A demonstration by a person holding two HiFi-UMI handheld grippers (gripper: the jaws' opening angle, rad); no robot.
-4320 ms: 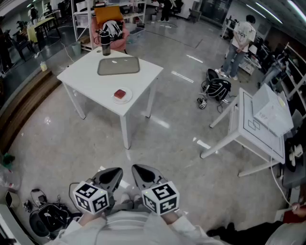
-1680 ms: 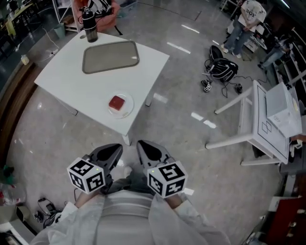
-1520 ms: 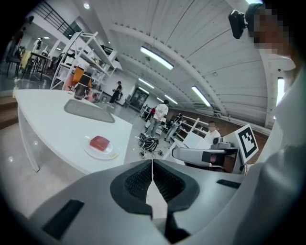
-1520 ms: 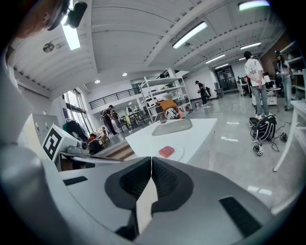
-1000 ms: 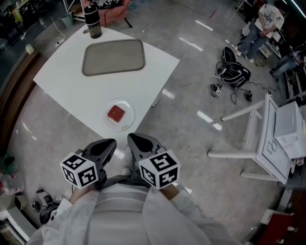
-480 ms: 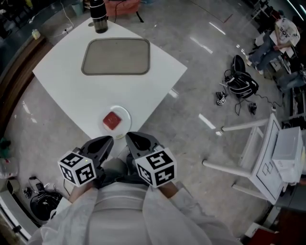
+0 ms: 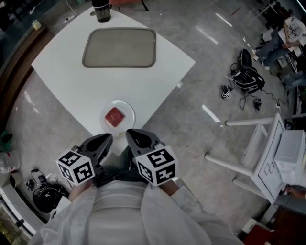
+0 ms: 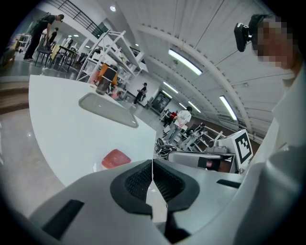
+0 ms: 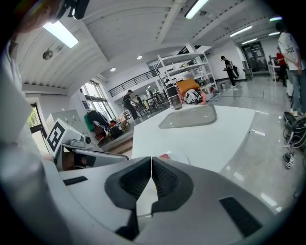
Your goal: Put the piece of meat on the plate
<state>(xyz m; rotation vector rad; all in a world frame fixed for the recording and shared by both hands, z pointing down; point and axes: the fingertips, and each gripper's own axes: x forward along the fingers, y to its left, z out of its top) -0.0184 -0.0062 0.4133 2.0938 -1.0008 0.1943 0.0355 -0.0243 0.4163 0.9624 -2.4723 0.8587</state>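
A red piece of meat [image 7: 114, 116] lies on a small white plate [image 7: 126, 107] near the front corner of a white table [image 7: 95, 83]. The left gripper view shows the meat [image 8: 115, 158] just over the jaws. Both grippers are held close to my body, short of the table's corner. My left gripper [image 7: 104, 141] is shut with nothing in it, its pads [image 8: 143, 179] pressed together. My right gripper [image 7: 135, 138] is shut too and holds nothing. The right gripper view shows only a sliver of the meat [image 9: 164, 156] over the jaws.
A grey tray [image 7: 120, 48] lies at the far side of the table, with a dark bottle [image 7: 101, 10] behind it. A second white table [image 7: 267, 148] stands on the right. Bags and cables [image 7: 248, 79] lie on the floor, and a dark bag [image 7: 45, 198] by my left.
The table with the plate has come steadily closer in the head view. Both grippers stay shut and keep their place in front of my body.
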